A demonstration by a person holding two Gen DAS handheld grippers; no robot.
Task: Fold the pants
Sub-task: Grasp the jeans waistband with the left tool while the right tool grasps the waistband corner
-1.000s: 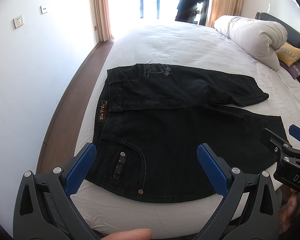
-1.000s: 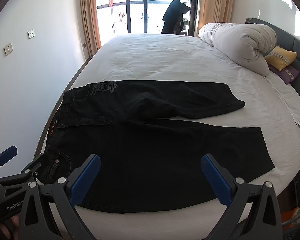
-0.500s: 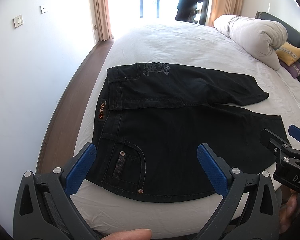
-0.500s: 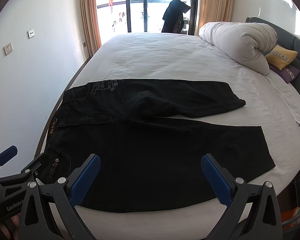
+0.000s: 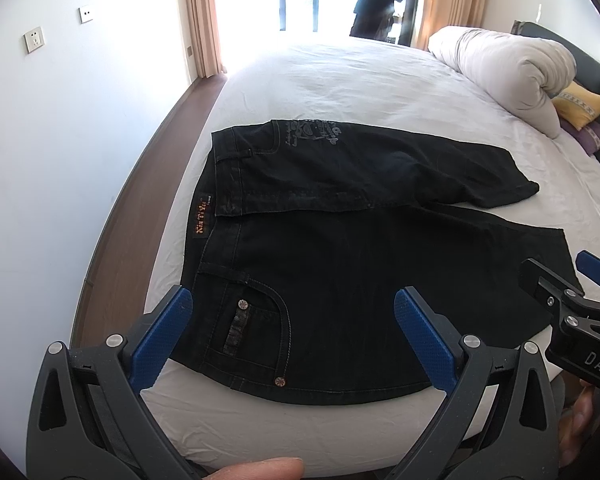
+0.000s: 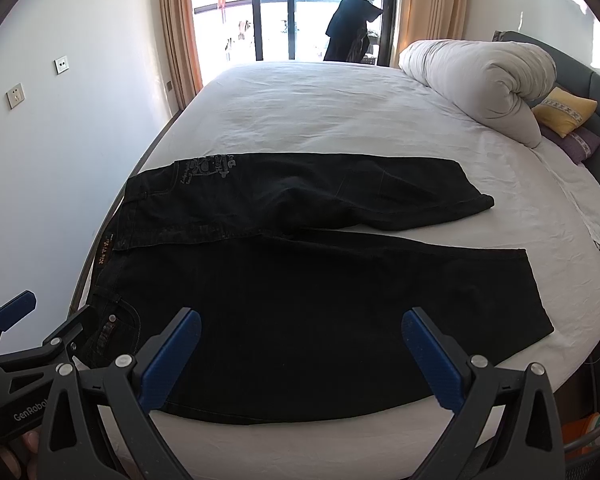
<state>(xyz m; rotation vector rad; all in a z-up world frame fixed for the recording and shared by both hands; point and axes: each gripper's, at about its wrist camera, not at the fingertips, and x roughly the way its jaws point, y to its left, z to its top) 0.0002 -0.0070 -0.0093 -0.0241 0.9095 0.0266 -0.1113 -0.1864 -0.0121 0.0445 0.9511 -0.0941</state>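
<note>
Hovering with both jaws wide, left gripper (image 5: 292, 332) and right gripper (image 6: 300, 344) empty; I risk pinching the bed (image 6: 320, 120) sheet with the pants (image 6: 300, 300).

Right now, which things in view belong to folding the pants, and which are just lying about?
Job:
black jeans
left gripper, open
right gripper, open
bed

Lying about:
rolled duvet
yellow cushion
purple cushion
dark garment by the window

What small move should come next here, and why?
Probably lower both grippers onto the pants' near edge: left gripper and right gripper hover open, holding nothing, and the legs lie spread apart on the bed, unfolded.
</note>
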